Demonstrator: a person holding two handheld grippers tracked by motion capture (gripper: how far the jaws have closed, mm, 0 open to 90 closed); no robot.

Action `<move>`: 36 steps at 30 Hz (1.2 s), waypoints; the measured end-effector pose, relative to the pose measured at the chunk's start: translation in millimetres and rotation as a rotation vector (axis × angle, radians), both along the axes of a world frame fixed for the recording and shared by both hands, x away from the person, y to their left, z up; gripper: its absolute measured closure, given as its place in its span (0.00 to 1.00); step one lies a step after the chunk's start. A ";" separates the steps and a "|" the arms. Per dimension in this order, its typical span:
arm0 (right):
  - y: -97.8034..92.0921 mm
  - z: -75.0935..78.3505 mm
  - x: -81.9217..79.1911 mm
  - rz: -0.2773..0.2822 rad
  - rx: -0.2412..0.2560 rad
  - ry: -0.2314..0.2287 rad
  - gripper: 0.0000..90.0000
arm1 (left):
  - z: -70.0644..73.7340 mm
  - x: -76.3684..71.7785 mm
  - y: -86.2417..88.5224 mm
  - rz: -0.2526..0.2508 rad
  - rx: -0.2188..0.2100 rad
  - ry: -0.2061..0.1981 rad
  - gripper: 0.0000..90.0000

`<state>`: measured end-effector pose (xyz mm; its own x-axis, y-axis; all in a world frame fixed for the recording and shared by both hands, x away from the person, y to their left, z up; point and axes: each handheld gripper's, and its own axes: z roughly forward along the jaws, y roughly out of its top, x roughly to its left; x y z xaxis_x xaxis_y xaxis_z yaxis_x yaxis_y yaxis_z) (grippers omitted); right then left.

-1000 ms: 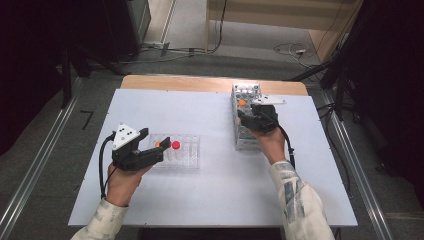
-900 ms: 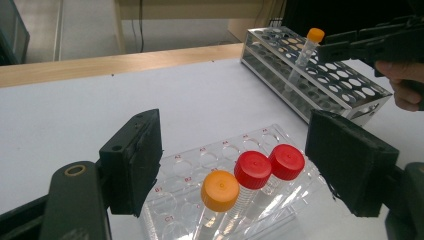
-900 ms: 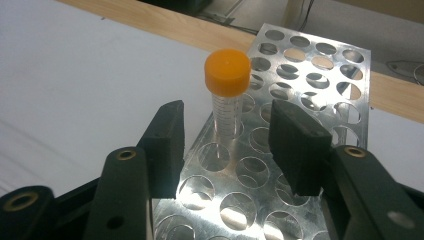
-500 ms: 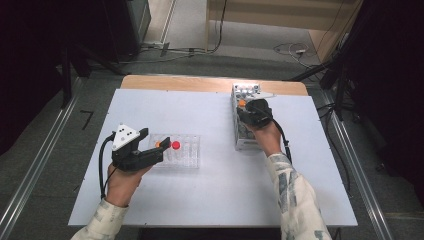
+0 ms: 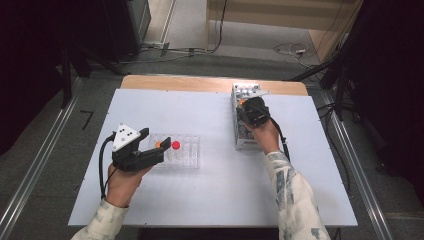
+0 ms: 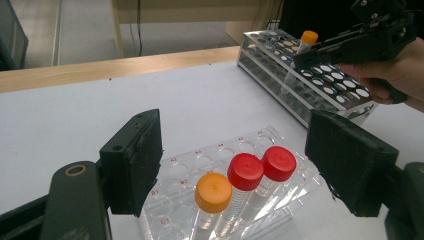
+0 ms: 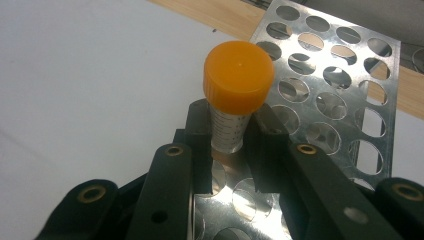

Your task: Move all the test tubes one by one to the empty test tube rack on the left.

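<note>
Right gripper (image 7: pixel 231 145) is over the metal rack (image 7: pixel 345 90), jaws pinching an orange-capped tube (image 7: pixel 235 95) just under its cap; tube upright, lower end hidden behind the jaws, so whether it sits in a hole or just above one — cannot tell. In the high view that gripper (image 5: pixel 248 107) is over the rack (image 5: pixel 240 142), about midway along it, near its left edge. The left gripper view puts the tube (image 6: pixel 305 42) at the rack's near long edge.

Left gripper (image 6: pixel 235 165) has jaws spread wide, nothing between them, hovering low well to the left of the metal rack, by the clear plastic tray (image 6: pixel 280 137). That tray holds one orange-capped tube (image 6: pixel 212 192) and two red-capped tubes (image 6: pixel 255 170).

Step looks like moving the tube between metal rack and tray. To do it well: keep the grip below the cap, move straight along the hole's axis, no tilt — the plate edge could catch the tube. Keep the left gripper close to steady the light tray.
</note>
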<state>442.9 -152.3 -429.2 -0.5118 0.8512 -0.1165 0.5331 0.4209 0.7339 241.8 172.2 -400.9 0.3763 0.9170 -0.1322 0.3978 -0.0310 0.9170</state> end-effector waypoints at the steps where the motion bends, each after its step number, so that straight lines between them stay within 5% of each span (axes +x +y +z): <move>1: -0.8 0.4 -0.4 0.002 0.001 -0.007 0.80 | -0.1 0.0 0.2 0.000 0.001 0.001 0.26; 8: -2.4 12.4 -8.9 0.011 0.033 -0.068 0.80 | -0.4 0.0 1.3 0.000 0.002 0.006 0.26; 23: -24.9 66.5 -41.6 0.045 0.170 -0.197 0.80 | 3.3 -3.5 -2.7 -0.008 -0.008 -0.009 0.26; 29: -29.0 75.1 -71.3 0.130 0.198 -0.199 0.80 | 9.3 -9.2 -6.7 -0.025 -0.015 -0.032 0.26; 36: -17.8 58.7 -110.6 0.268 0.169 -0.152 0.80 | 16.5 -17.3 -21.6 -0.068 -0.016 -0.053 0.24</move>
